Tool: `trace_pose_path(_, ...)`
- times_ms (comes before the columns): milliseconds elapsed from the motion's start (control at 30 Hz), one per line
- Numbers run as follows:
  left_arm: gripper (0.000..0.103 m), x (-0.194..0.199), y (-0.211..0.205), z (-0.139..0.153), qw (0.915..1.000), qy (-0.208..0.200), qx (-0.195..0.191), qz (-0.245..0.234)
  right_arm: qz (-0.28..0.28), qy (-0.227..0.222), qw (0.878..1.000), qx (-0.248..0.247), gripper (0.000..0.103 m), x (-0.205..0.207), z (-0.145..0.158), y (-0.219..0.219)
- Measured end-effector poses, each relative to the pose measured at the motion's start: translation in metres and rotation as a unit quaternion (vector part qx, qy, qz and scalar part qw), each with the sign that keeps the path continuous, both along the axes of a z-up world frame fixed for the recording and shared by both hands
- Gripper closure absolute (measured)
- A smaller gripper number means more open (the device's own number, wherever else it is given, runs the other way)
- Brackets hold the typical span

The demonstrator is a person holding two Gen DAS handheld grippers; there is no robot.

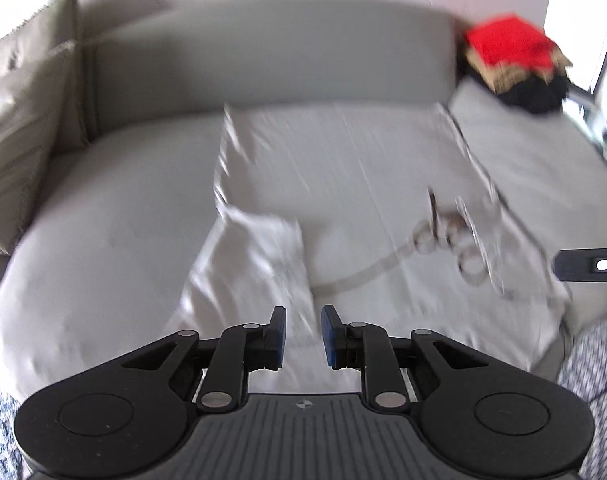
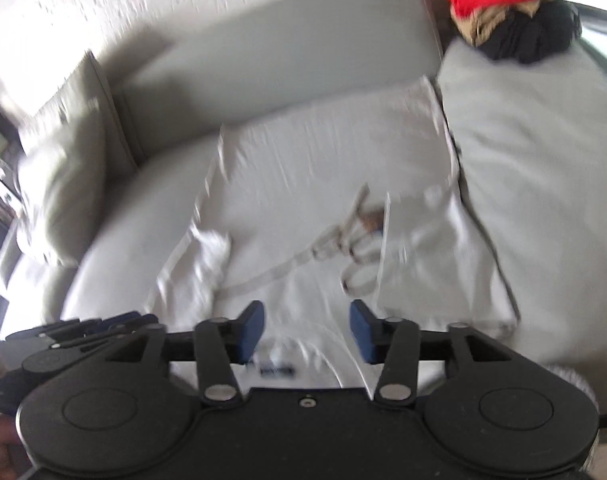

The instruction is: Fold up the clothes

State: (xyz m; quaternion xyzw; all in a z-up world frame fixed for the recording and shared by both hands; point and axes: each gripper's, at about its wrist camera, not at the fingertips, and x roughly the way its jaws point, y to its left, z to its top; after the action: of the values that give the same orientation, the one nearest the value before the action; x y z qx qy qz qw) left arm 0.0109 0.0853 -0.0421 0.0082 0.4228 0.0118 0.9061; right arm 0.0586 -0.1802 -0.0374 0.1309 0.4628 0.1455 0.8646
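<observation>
A pale grey sofa (image 1: 103, 208) fills both views, a pile of folded clothes (image 1: 515, 60) at upper right. A white garment (image 1: 343, 184) with a loose drawstring (image 1: 443, 240) lies spread across the centre of the frame, its long axis running from lower edge toward the backrest. The left gripper (image 1: 303, 338) and right gripper (image 2: 307, 330) hover over its near hem, jaws apart and empty. The cloth looks light, soft and limp, best pinched at corners or hem; motion blur hides finer detail
</observation>
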Motion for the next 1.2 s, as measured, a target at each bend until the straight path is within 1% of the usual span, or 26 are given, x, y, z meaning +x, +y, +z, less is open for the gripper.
trace_pose_path(100, 0.08, 0.017, 0.016, 0.021, 0.9996, -0.025, -0.005, 0.01, -0.014, -0.021, 1.0, 0.016, 0.051, 0.019, 0.018, -0.006)
trace_pose_path(200, 0.078, 0.041, 0.032, 0.036, 0.9989, -0.04, -0.013, 0.02, -0.028, -0.043, 0.998, 0.031, 0.043, 0.038, 0.035, -0.012)
trace_pose_path(233, 0.078, 0.051, 0.037, 0.038, 0.9987, -0.042, -0.014, 0.024, -0.033, -0.05, 0.998, 0.036, 0.041, 0.045, 0.041, -0.014)
trace_pose_path(333, 0.078, 0.086, 0.046, 0.034, 0.9986, -0.041, -0.002, 0.033, -0.048, -0.068, 0.995, 0.05, 0.041, 0.065, 0.056, -0.02)
trace_pose_path(433, 0.077, 0.127, 0.058, 0.021, 0.9987, -0.037, 0.005, 0.034, -0.069, -0.054, 0.995, 0.052, 0.041, 0.108, 0.037, -0.026)
trace_pose_path(500, 0.07, 0.156, 0.071, 0.005, 0.9985, -0.033, -0.002, 0.044, -0.08, -0.047, 0.994, 0.051, 0.042, 0.137, 0.018, -0.031)
trace_pose_path(533, 0.069, 0.17, 0.079, -0.004, 0.9983, -0.032, -0.006, 0.049, -0.085, -0.044, 0.994, 0.05, 0.048, 0.152, 0.008, -0.034)
trace_pose_path(567, 0.069, 0.183, 0.086, -0.013, 0.998, -0.031, -0.01, 0.054, -0.089, -0.041, 0.994, 0.05, 0.064, 0.167, -0.002, -0.037)
trace_pose_path(633, 0.069, 0.211, 0.099, -0.033, 0.9973, -0.032, -0.018, 0.064, -0.098, -0.033, 0.993, 0.053, 0.076, 0.198, -0.025, -0.043)
trace_pose_path(733, 0.069, 0.253, 0.121, -0.057, 0.9953, -0.025, -0.048, 0.08, -0.114, -0.026, 0.991, 0.062, 0.076, 0.244, -0.057, -0.055)
trace_pose_path(767, 0.066, 0.267, 0.127, -0.065, 0.9946, -0.023, -0.055, 0.084, -0.121, -0.025, 0.99, 0.068, 0.069, 0.259, -0.066, -0.059)
trace_pose_path(800, 0.06, 0.28, 0.131, -0.071, 0.9943, -0.023, -0.057, 0.088, -0.128, -0.024, 0.989, 0.074, 0.063, 0.274, -0.075, -0.063)
trace_pose_path(833, 0.058, 0.292, 0.134, -0.077, 0.9943, -0.023, -0.055, 0.089, -0.137, -0.024, 0.987, 0.078, 0.054, 0.287, -0.083, -0.067)
trace_pose_path(867, 0.057, 0.303, 0.135, -0.082, 0.9947, -0.024, -0.049, 0.088, -0.145, -0.024, 0.986, 0.08, 0.053, 0.301, -0.09, -0.07)
trace_pose_path(967, 0.052, 0.335, 0.138, -0.097, 0.9959, -0.018, -0.044, 0.077, -0.16, -0.02, 0.985, 0.066, 0.053, 0.338, -0.108, -0.078)
trace_pose_path(1033, 0.052, 0.354, 0.143, -0.109, 0.9959, -0.004, -0.05, 0.075, -0.17, -0.016, 0.984, 0.048, 0.056, 0.361, -0.117, -0.083)
trace_pose_path(1100, 0.052, 0.368, 0.15, -0.116, 0.9955, 0.005, -0.055, 0.078, -0.168, -0.013, 0.985, 0.029, 0.057, 0.38, -0.123, -0.086)
trace_pose_path(1167, 0.052, 0.377, 0.156, -0.12, 0.9953, 0.007, -0.06, 0.076, -0.154, -0.001, 0.988, 0.018, 0.065, 0.396, -0.127, -0.088)
trace_pose_path(1200, 0.052, 0.38, 0.157, -0.12, 0.9952, 0.007, -0.064, 0.074, -0.147, 0.008, 0.989, 0.014, 0.068, 0.402, -0.129, -0.089)
